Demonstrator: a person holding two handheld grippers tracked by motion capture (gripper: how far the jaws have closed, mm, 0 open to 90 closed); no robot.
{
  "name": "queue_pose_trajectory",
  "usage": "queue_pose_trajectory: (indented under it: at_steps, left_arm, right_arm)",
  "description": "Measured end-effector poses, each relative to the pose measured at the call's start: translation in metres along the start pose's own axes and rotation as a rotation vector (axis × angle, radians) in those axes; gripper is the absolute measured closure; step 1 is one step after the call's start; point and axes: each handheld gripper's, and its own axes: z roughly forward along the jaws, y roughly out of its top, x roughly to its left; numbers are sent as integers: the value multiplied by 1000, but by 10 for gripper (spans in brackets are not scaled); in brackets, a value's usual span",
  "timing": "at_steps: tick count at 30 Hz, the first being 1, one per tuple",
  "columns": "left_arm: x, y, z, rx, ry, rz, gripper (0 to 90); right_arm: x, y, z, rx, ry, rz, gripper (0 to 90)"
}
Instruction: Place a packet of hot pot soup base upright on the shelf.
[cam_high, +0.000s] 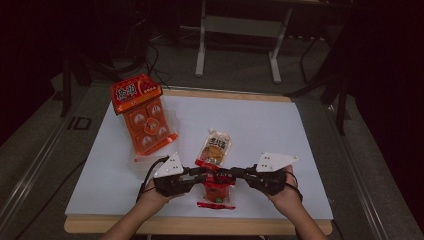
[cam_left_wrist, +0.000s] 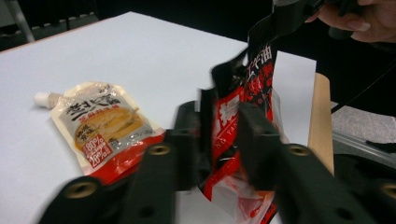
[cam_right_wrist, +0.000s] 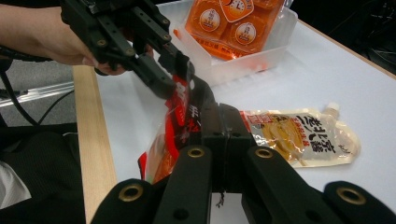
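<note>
A red and black snack packet (cam_high: 218, 193) hangs just above the table's front edge, stretched between both grippers. My left gripper (cam_high: 204, 175) is shut on the packet's upper edge from the left; in the left gripper view the packet (cam_left_wrist: 261, 70) stands between the jaws (cam_left_wrist: 219, 116) with the pads against it. My right gripper (cam_high: 236, 174) pinches the same edge from the right. In the right gripper view its jaws (cam_right_wrist: 219, 116) are pressed together on the packet (cam_right_wrist: 170, 144), with the left gripper (cam_right_wrist: 175, 70) gripping just beyond.
A cream spouted pouch (cam_high: 215, 147) lies flat behind the packet. An orange multi-pack (cam_high: 142, 117) leans in a clear plastic tray (cam_right_wrist: 252, 60) at the left. A white sheet (cam_high: 280, 130) covers the table, with the wooden front edge (cam_high: 200, 225) below my hands.
</note>
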Motion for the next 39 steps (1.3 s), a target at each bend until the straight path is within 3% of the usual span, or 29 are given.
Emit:
queue_pose_trajectory:
  at_steps: [2, 7, 19, 25, 31, 33, 39]
  left_arm:
    - [4, 0, -1, -16, -28, -7, 816]
    - [2, 3, -2, -4, -38, 53, 864]
    - [-1, 9, -12, -43, -48, 57, 887]
    - [-4, 15, -19, -52, -27, 83, 888]
    - [-3, 23, -29, -87, 0, 91, 890]
    - [-3, 27, -33, -91, 10, 83, 889]
    - [-1, 38, -49, -119, 41, 126, 889]
  right_arm:
    - [0, -1, -1, -5, 3, 4, 900]
    - [0, 0, -2, -4, 5, 4, 900]
    - [0, 1, -6, -34, 10, 11, 898]
    - [2, 3, -8, -48, 11, 11, 851]
    - [0, 3, -10, -76, 8, 26, 680]
    - [0, 3, -11, -92, 0, 31, 582]
    - [-3, 2, -16, -168, -17, 55, 300]
